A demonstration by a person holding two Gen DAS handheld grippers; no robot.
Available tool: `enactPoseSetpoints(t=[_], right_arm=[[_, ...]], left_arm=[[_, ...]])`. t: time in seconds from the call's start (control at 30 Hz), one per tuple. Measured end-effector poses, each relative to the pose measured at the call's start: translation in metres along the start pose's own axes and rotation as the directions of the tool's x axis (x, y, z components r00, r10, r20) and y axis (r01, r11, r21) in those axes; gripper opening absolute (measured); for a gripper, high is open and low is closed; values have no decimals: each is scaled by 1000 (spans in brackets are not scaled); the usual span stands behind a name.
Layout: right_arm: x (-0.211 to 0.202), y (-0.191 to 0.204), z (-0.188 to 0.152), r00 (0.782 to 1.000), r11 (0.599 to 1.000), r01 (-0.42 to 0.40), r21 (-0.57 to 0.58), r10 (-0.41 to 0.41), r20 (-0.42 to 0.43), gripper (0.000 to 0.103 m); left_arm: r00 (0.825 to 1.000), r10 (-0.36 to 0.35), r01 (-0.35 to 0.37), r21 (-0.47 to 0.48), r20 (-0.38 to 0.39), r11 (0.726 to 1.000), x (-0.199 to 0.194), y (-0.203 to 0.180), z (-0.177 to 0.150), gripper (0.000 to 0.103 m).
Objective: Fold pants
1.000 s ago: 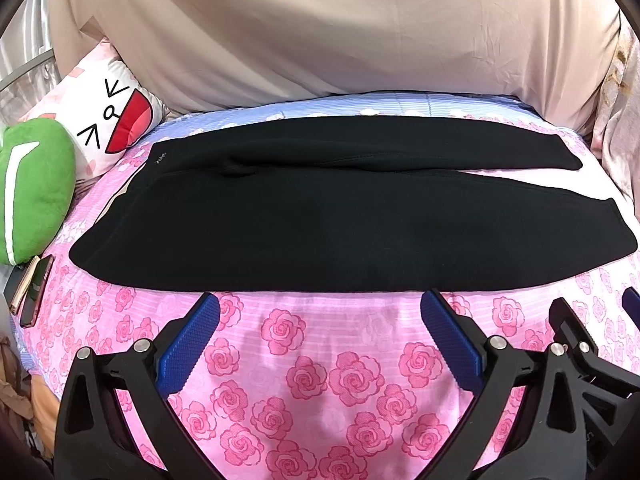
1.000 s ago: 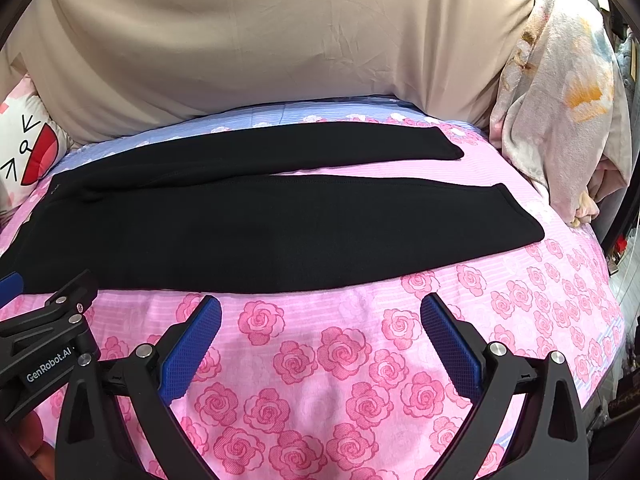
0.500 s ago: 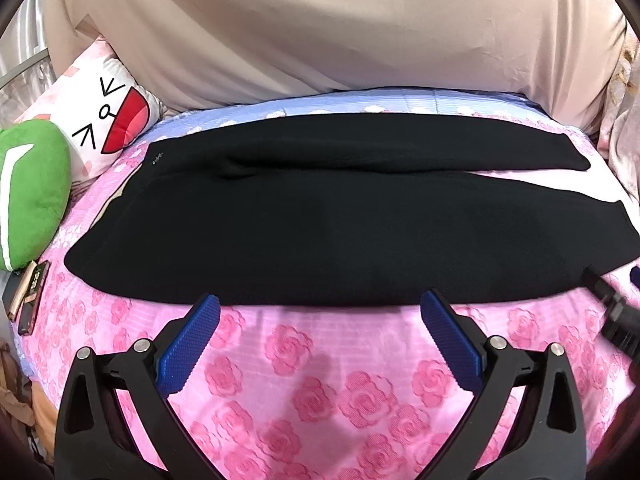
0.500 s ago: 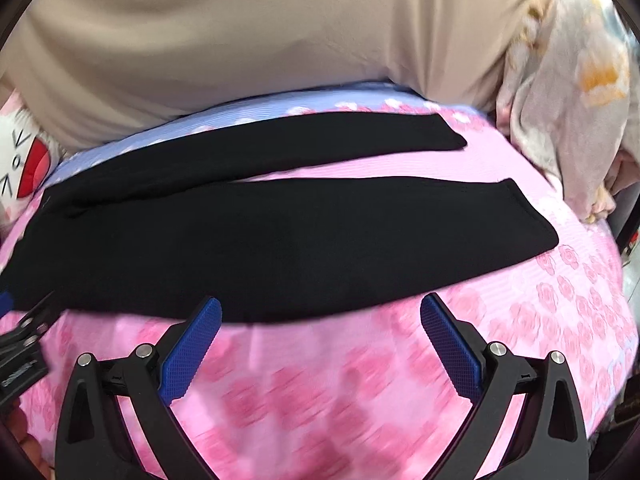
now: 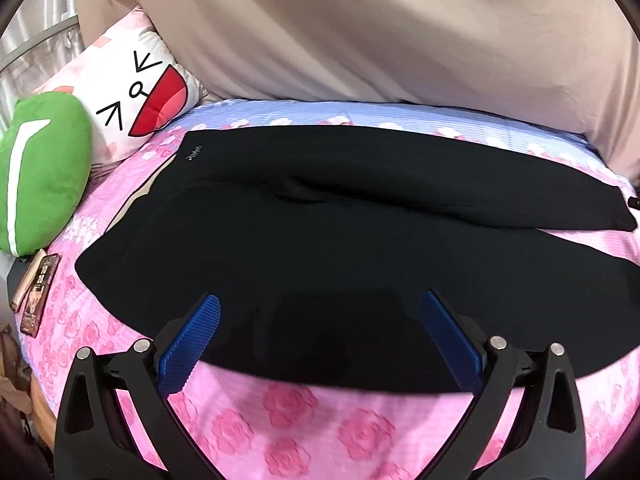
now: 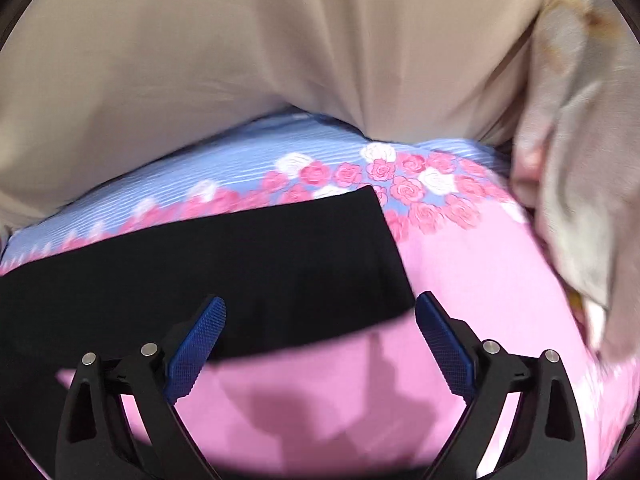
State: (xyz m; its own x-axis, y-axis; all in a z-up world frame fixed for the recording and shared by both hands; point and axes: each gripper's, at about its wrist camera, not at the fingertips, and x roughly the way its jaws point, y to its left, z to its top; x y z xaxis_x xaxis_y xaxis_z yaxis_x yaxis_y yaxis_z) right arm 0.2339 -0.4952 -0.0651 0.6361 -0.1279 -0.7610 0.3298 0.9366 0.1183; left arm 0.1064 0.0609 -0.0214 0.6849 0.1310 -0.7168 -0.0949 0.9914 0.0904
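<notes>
- Bed with a pink rose-print sheet (image 5: 288, 412), a blue band along its far side, beige drape (image 5: 360, 40) hanging behind. Serves as the folding surface.
- Left wrist view: black pants (image 5: 320, 248) spread flat across the bed, waistband toward the cartoon-face pillow (image 5: 136, 92) and green plush cushion (image 5: 44, 168), legs running off to the right. Far leg lies a little apart from the near one, a sliver of sheet between them at the right. Laid open like this, likely so one leg can be brought over the other.
- A phone-like slab (image 5: 38, 292) sits at the bed's left edge, clear of the cloth.
- Left gripper (image 5: 320, 320) hovers over the near edge of the pants around the seat and thigh; blue fingers (image 5: 188, 344) spread wide, nothing between them. Looks poised to take that near edge.
- Right wrist view, blurred: the end of one pant leg shows, its cuff (image 6: 380, 240) squared off on the sheet. Which leg, I cannot tell.
- Right gripper (image 6: 320, 328) spread wide and empty, straddling the near corner of that leg end; probably lining up for the hem.
- Pale floral fabric (image 6: 580, 200) hangs at the right, clear of the pants.
</notes>
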Motion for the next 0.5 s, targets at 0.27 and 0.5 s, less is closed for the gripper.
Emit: enactPoseSetpoints(t=[0.27, 0.5], right_arm=[[76, -9, 45, 995, 998, -62, 16, 64, -83, 89], [82, -6, 63, 991, 993, -115, 11, 115, -65, 14]], left_arm=[[996, 86, -86, -73, 1, 994, 37, 56, 43, 98], [983, 185, -184, -137, -9, 973, 107, 130, 124, 98]])
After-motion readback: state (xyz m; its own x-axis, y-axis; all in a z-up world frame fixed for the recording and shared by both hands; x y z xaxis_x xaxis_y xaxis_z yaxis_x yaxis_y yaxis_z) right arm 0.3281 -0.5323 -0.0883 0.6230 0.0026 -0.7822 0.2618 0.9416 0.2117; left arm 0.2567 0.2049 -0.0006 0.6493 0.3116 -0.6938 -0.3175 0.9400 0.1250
